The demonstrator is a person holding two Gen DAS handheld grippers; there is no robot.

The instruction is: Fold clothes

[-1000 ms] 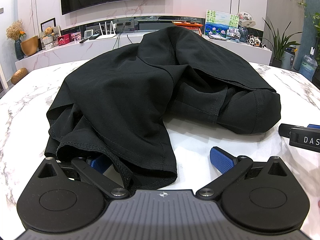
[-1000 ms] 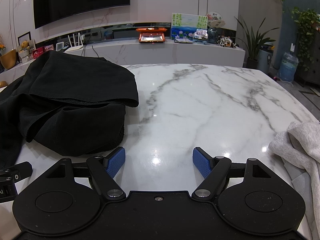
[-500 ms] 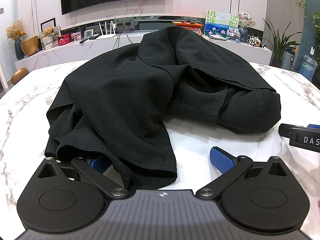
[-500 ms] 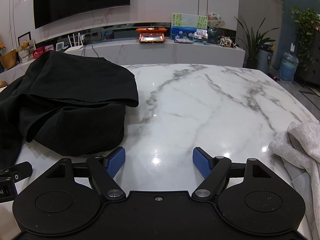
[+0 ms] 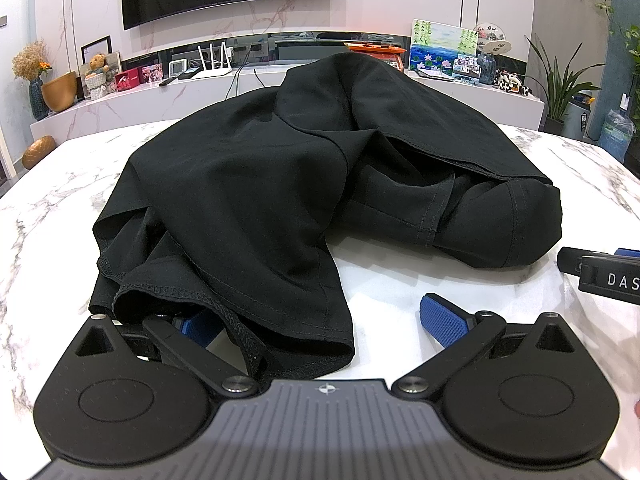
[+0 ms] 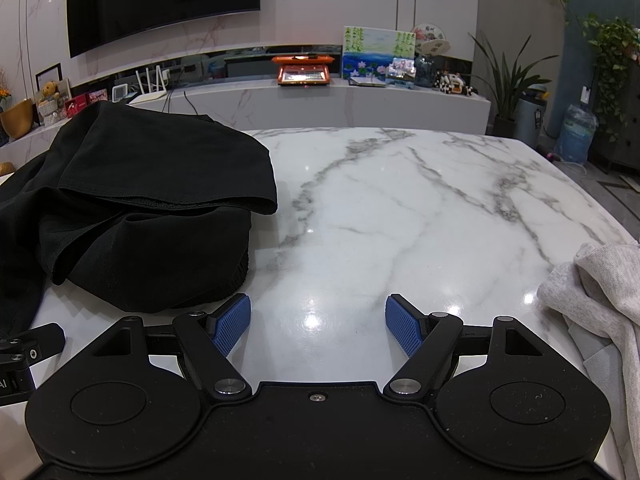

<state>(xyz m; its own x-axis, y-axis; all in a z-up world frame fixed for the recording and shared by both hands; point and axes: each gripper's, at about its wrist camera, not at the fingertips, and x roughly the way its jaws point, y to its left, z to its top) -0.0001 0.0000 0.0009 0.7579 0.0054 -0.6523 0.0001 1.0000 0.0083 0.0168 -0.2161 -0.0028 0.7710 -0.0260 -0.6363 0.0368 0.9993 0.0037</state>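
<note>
Left wrist view: the left tongs (image 5: 320, 322) are spread wide with nothing clamped; a hem of the crumpled black garment (image 5: 256, 200) lies between the pads, draped over the left one. The garment is heaped mid-surface (image 5: 48, 216). At the right edge, the right tongs (image 5: 600, 270) show the letters "DAS".

Right wrist view: the right tongs (image 6: 318, 326) gape wide above bare marble, gripping nothing. The black garment (image 6: 132, 208) lies left, a grey garment (image 6: 600, 280) far right.
</note>
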